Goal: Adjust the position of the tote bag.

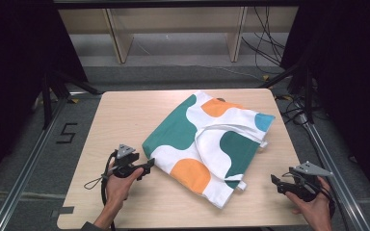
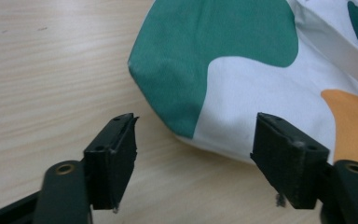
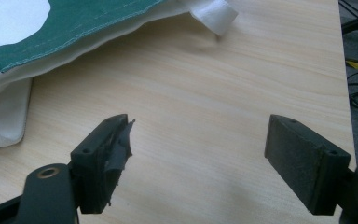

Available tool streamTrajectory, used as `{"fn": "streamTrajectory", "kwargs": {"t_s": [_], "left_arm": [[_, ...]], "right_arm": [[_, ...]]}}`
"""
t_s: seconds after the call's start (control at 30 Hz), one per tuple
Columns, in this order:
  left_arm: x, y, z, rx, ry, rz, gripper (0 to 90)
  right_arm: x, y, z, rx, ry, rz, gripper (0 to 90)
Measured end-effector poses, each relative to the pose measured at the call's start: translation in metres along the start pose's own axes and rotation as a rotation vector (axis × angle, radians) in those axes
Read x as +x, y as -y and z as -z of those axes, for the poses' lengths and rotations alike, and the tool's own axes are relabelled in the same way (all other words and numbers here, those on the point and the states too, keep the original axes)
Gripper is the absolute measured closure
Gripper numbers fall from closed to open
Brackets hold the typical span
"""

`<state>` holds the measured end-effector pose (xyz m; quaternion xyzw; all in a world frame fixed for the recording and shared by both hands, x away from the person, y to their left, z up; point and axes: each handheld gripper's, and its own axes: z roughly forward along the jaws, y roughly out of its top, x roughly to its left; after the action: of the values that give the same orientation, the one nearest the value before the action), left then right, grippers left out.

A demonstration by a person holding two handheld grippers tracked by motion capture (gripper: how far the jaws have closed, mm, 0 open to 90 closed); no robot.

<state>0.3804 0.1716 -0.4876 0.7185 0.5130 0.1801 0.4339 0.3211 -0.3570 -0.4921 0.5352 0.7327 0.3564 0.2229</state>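
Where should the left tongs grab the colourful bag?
Probably the bag's green corner, coming in from the left side. That corner lies flat nearest the left tongs, whose open jaws already point at it.

Black tools (image 1: 147, 164), grey three-cornered plates, trailing cables, pad seemingly frayed

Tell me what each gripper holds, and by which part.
Nothing is held. The left gripper is open beside the tote bag corner; the right gripper is open over bare table.

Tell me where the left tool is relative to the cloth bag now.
In the high view, the left tool is at the table's front left, its open jaws pointing at the bag's green left edge, not touching it.
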Motion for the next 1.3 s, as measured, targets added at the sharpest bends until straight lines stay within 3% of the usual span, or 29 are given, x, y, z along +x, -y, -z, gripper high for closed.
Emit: {"fn": "streamTrajectory", "kwargs": {"t_s": [0.03, 0.07, 0.17, 0.2, 0.23, 0.27, 0.3, 0.37, 0.4, 0.43, 0.53, 0.57, 0.6, 0.63, 0.67, 0.77, 0.83, 0.87, 0.9, 0.97, 1.03, 1.07, 1.1, 1.13, 1.17, 1.2, 1.27, 1.3], "left_arm": [[0.000, -0.002, -0.003, 0.003, -0.001, -0.015, 31.3], [0.002, -0.004, -0.006, 0.011, -0.013, -0.027, 31.3], [0.006, -0.007, -0.020, 0.017, 0.023, 0.027, 30.5], [0.006, -0.009, -0.025, 0.026, 0.015, -0.014, 38.3], [0.006, -0.009, -0.025, 0.026, 0.015, -0.014, 46.1], [0.006, -0.010, -0.028, 0.011, 0.006, -0.054, 59.8], [0.009, -0.012, -0.029, 0.026, 0.003, -0.091, 62.7], [0.009, -0.012, -0.032, 0.012, 0.010, -0.095, 69.9], [0.012, -0.014, -0.034, 0.024, -0.006, -0.142, 73.2], [0.013, -0.016, -0.035, 0.034, -0.016, -0.163, 74.2], [0.016, -0.019, -0.035, 0.043, -0.030, -0.150, 75.3], [0.019, -0.020, -0.036, 0.047, -0.030, -0.161, 75.8], [0.020, -0.021, -0.038, 0.043, -0.036, -0.162, 76.2], [0.023, -0.023, -0.039, 0.055, -0.054, -0.182, 76.4], [0.032, -0.027, -0.044, 0.058, -0.063, -0.201, 76.4], [0.040, -0.033, -0.050, 0.050, -0.069, -0.181, 76.4], [0.047, -0.038, -0.054, 0.053, -0.069, -0.182, 76.4], [0.051, -0.041, -0.057, 0.053, -0.081, -0.196, 76.4], [0.057, -0.046, -0.063, 0.060, -0.099, -0.202, 76.4], [0.059, -0.048, -0.066, 0.061, -0.099, -0.203, 76.3], [0.065, -0.052, -0.072, 0.052, -0.096, -0.184, 76.2], [0.068, -0.054, -0.075, 0.047, -0.087, -0.159, 76.0], [0.070, -0.055, -0.076, 0.046, -0.092, -0.149, 75.6], [0.072, -0.056, -0.078, 0.035, -0.084, -0.128, 74.9], [0.075, -0.057, -0.077, 0.047, -0.083, -0.110, 73.5], [0.073, -0.056, -0.076, 0.024, -0.089, -0.063, 70.0], [0.072, -0.057, -0.069, 0.044, -0.094, -0.075, 59.5], [0.070, -0.056, -0.066, 0.041, -0.092, -0.063, 54.1]], "right_arm": [[-0.004, -0.001, -0.001, 0.002, -0.010, 0.044, 23.3], [-0.004, -0.001, -0.001, 0.002, -0.010, 0.044, 23.3], [-0.004, -0.001, -0.001, -0.006, -0.010, 0.050, 23.5], [-0.004, -0.001, -0.001, -0.005, -0.004, 0.058, 23.5], [-0.004, -0.001, -0.001, -0.005, -0.004, 0.058, 23.5], [-0.001, 0.000, -0.002, 0.005, 0.006, 0.025, 23.5], [-0.004, -0.001, -0.003, -0.009, 0.011, 0.068, 23.5], [-0.003, -0.001, -0.002, -0.008, -0.014, 0.055, 23.6], [-0.004, -0.001, -0.003, -0.012, -0.007, 0.062, 23.6], [0.000, 0.000, -0.002, 0.000, -0.003, 0.023, 23.6], [-0.003, -0.001, -0.002, -0.006, -0.016, 0.055, 23.6], [0.000, -0.001, -0.001, -0.006, -0.006, 0.023, 23.6], [-0.002, -0.001, 0.000, -0.010, -0.002, 0.041, 23.6], [0.000, -0.001, 0.001, -0.006, 0.001, 0.020, 23.7], [-0.002, -0.002, 0.000, -0.013, -0.002, 0.041, 23.7], [-0.001, -0.002, 0.001, -0.014, -0.002, 0.046, 24.2], [0.001, -0.001, 0.001, -0.006, -0.010, 0.018, 24.3], [-0.002, -0.002, 0.001, -0.016, -0.004, 0.056, 24.2], [0.001, -0.001, 0.001, -0.004, -0.009, 0.015, 24.2], [0.000, -0.001, 0.001, -0.007, -0.008, 0.021, 24.3], [0.000, -0.001, 0.000, -0.012, -0.007, 0.018, 24.4], [-0.003, -0.001, -0.001, -0.022, -0.011, 0.061, 24.3], [-0.003, -0.001, -0.001, -0.019, -0.016, 0.054, 24.4], [0.001, -0.001, 0.000, -0.007, -0.013, 0.012, 24.4], [-0.001, -0.001, -0.001, -0.020, -0.006, 0.052, 24.4], [0.000, -0.001, -0.001, -0.016, -0.008, 0.036, 24.4], [0.001, -0.001, -0.001, -0.008, -0.009, 0.032, 24.6], [-0.002, -0.001, -0.002, -0.022, -0.018, 0.067, 24.5]]}}
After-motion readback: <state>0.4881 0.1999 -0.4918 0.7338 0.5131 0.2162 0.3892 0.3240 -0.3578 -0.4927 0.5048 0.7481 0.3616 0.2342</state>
